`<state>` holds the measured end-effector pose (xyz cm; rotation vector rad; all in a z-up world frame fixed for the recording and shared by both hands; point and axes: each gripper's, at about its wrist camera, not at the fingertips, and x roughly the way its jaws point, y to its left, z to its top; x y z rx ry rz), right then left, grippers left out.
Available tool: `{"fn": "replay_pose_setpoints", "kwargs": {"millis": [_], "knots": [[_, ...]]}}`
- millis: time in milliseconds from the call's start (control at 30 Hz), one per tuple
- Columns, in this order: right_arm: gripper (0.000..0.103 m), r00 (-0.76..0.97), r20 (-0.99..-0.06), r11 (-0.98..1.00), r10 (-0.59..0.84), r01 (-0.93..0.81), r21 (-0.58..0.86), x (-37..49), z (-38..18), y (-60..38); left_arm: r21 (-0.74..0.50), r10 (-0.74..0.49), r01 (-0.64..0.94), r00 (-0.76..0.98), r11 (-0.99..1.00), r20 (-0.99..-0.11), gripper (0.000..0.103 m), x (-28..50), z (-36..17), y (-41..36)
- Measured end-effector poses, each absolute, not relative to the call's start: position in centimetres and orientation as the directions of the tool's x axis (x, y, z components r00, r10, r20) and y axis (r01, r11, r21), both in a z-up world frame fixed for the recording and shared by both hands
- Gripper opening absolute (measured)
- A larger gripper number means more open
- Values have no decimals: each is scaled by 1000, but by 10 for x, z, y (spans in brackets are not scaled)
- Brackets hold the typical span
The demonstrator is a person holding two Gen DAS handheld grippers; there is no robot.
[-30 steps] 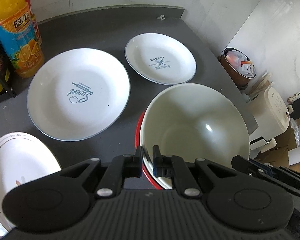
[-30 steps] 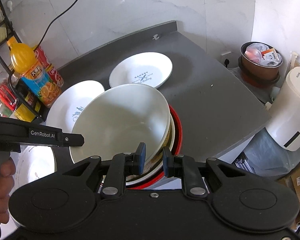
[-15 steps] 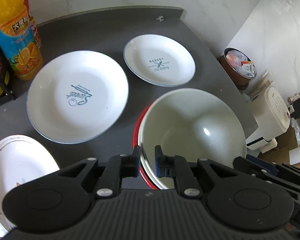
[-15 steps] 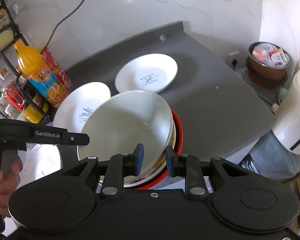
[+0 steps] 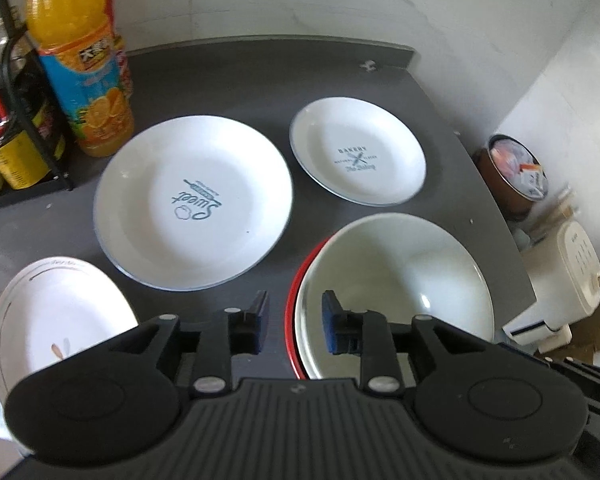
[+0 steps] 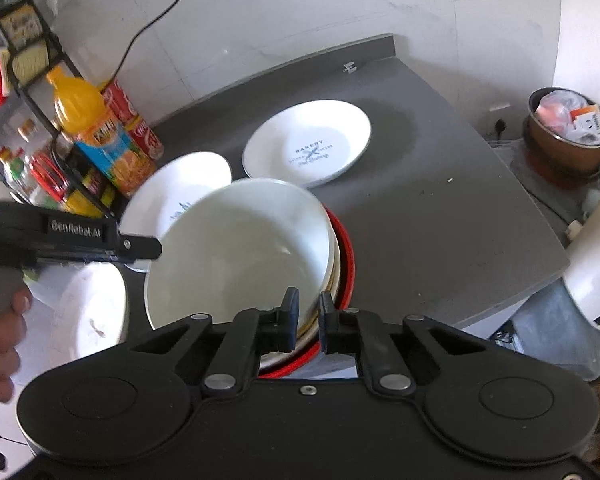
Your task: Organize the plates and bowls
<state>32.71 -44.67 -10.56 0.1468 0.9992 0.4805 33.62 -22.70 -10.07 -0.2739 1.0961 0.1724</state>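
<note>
Bowls are the risk here: the deep white ceramic bowl (image 5: 396,280) sits nested on other dishes inside a red-rimmed bowl (image 5: 291,316) near the front right edge of the dark grey countertop (image 5: 240,80), and in the right wrist view the white bowl tilts, not seated flat in the stack. The right gripper (image 6: 307,322) has its jaws nearly together around the near rims of the stack, though I cannot tell whether the pads actually bite. The left gripper (image 5: 294,322) stands with its jaws apart astride the red rim, holding nothing. A one-sided pinch on glazed rims could slip, and a lift from there could tip the upper bowl out or drag the whole pile over the near edge. The large white plate printed "Sweet" (image 5: 192,204), the smaller white plate printed "Bakery" (image 5: 358,156) and a white plate with a grey line rim (image 5: 56,320) at the front left lie flat and apart on the countertop, not yet stacked. A swinging bowl could chip the "Sweet" plate just beside it.
</note>
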Motion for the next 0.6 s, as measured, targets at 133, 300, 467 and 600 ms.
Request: {"fn": "replay_pose_setpoints", "kwargs": {"millis": [133, 300, 467, 600], "knots": [[24, 448, -742, 857, 499, -381, 346, 336, -93, -450, -127, 41, -327, 460, 936, -887, 41, 332, -91, -225], [25, 438, -724, 829, 533, -441, 343, 347, -84, -445, -105, 105, -397, 472, 912, -875, 57, 323, -82, -216], [43, 434, -706, 812, 560, -457, 364, 353, -75, -432, -88, 156, -457, 470, 885, -869, 69, 316, -78, -202], [44, 432, -698, 804, 571, -468, 368, 356, -70, -415, -84, 179, -486, 470, 870, -864, 71, 313, -76, -188]]}}
